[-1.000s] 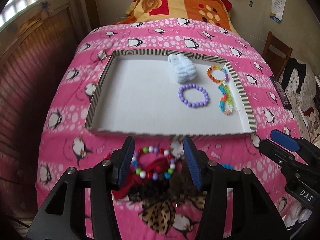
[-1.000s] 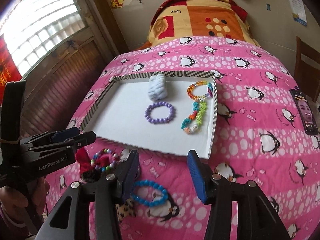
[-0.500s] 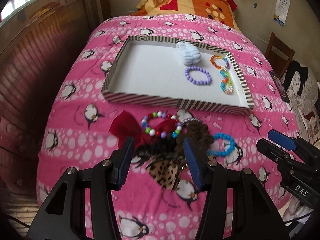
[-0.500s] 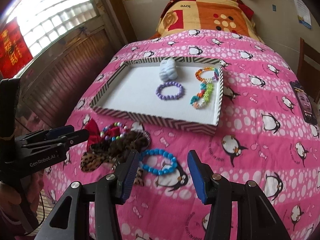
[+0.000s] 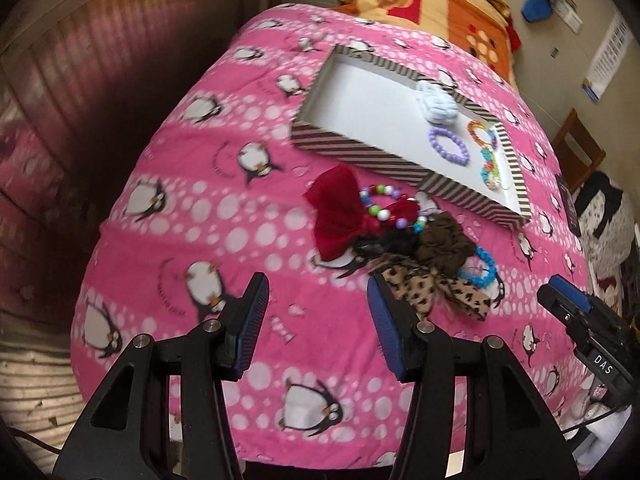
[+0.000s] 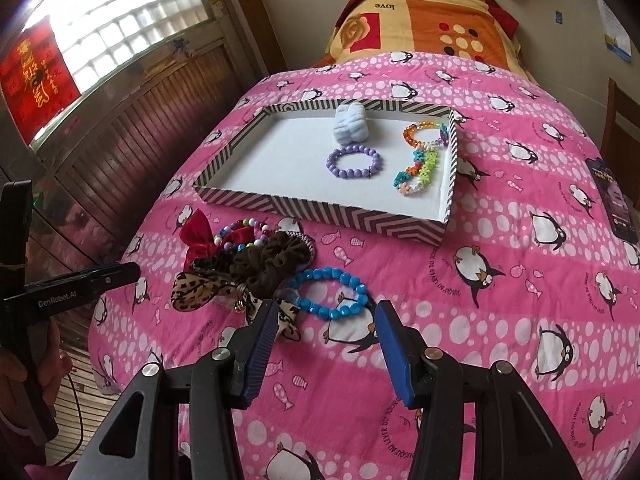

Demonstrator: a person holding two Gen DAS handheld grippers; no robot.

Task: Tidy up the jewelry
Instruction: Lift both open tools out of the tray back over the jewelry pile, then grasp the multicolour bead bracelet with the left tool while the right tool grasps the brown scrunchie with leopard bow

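Pink penguin quilt [image 6: 500, 280] covers the bed, orange blanket [image 6: 424, 20] folded at its head; phone [image 6: 614, 200] on the quilt's right edge; wooden chair [image 5: 576, 152] beside the bed

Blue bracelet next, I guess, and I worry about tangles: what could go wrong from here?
The blue bracelet touches the brown scrunchie and leopard bow, so the open right gripper might drag those along. The multicolour bracelet lies over the red bow; lifting either may pull both. The tray sits on soft bedding and could tip.
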